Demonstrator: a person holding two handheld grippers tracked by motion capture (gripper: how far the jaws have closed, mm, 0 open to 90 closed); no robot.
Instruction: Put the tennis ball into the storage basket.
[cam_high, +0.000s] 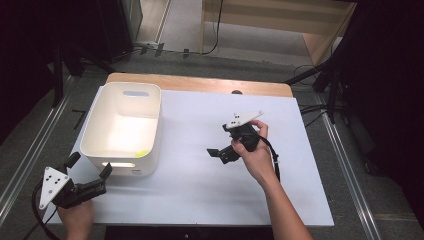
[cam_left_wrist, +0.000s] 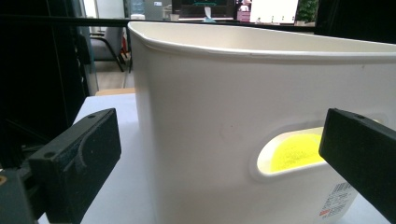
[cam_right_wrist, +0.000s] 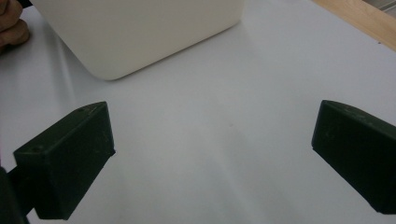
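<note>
Two hand-held grippers gape empty | white bin (cam_high: 150, 127) just beside left hand-held gripper (cam_high: 90, 170) | right hand-held gripper (cam_high: 220, 152) mid-table

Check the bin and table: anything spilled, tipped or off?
Nothing stands out. The white bin sits upright on the white table, with one small yellow thing inside. Both the left tongs and right tongs are open and empty.
</note>
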